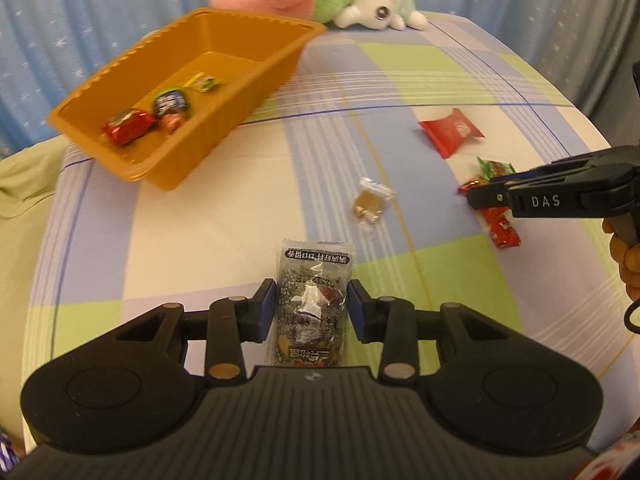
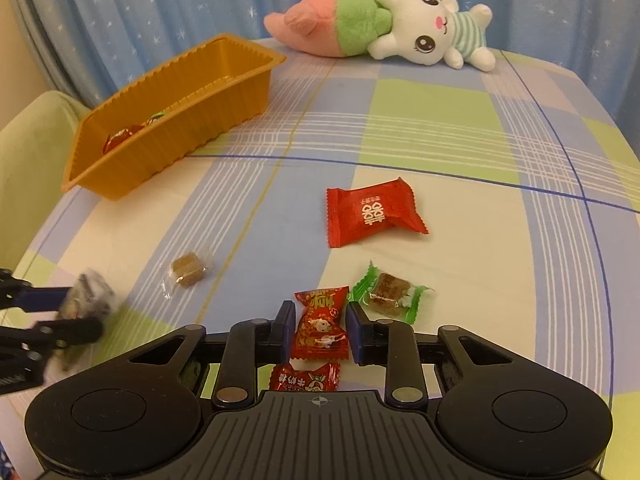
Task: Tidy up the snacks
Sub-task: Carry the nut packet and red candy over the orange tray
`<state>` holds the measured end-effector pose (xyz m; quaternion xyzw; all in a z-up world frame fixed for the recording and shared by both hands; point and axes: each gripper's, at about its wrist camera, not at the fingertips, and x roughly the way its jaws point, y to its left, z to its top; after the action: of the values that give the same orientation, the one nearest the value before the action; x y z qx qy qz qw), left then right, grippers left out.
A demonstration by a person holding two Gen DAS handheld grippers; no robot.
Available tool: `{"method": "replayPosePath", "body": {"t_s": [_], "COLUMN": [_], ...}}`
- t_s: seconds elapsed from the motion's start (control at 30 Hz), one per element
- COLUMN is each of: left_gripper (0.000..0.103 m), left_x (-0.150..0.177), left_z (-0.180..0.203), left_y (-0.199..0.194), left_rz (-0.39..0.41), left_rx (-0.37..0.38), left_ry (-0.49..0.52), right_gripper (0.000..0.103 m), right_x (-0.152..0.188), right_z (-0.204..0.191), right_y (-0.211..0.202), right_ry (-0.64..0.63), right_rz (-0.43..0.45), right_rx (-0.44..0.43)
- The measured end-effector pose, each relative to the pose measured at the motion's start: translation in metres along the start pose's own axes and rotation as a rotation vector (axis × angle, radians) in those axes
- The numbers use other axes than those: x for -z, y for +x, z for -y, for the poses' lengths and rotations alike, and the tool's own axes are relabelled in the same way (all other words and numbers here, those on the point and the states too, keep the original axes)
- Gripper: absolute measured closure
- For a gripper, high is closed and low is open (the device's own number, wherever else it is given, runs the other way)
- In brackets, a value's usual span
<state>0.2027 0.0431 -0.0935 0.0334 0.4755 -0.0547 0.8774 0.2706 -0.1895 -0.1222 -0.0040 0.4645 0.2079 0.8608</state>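
My left gripper (image 1: 312,304) is shut on a black-and-clear patterned snack packet (image 1: 314,300), held above the bed; it shows blurred in the right wrist view (image 2: 90,294). My right gripper (image 2: 318,328) has its jaws on either side of a red candy (image 2: 320,326) lying on the sheet; whether they press it is unclear. A second red candy (image 2: 306,376) lies under it. The orange tray (image 1: 256,80) at the far left holds several wrapped candies (image 1: 128,126). On the sheet lie a red pillow packet (image 2: 372,212), a green-wrapped candy (image 2: 388,292) and a clear-wrapped brown cube (image 2: 188,270).
A plush rabbit (image 2: 420,36) with a pink and green body lies at the far edge of the checked bedsheet (image 2: 440,128). Blue starred curtains (image 2: 160,4) hang behind. A pale green cushion (image 2: 28,152) sits left of the bed.
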Motion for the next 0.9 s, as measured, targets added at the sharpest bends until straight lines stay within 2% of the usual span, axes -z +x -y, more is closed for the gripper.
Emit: {"method": "replayPosePath", "body": {"t_s": [0.27, 0.5, 0.9], "left_gripper": [0.068, 0.068, 0.068], "left_x": [0.01, 0.012, -0.02], "left_z": [-0.008, -0.008, -0.013], "left_y": [-0.022, -0.043, -0.065], "left_rz": [0.018, 0.042, 0.127], "left_rx": [-0.056, -0.095, -0.079], "left_ry": [-0.073, -0.129, -0.161], "right_gripper": [0.078, 0.079, 0.079], "right_x": [0.0, -0.009, -0.037], "right_z": [-0.004, -0.006, -0.026], "right_y": [0.002, -0.014, -0.042], "right_ry": [-0.054, -0.053, -0.033], "right_rz": [0.001, 0.039, 0.107], "right_rx": [-0.019, -0.092, -0.216]}}
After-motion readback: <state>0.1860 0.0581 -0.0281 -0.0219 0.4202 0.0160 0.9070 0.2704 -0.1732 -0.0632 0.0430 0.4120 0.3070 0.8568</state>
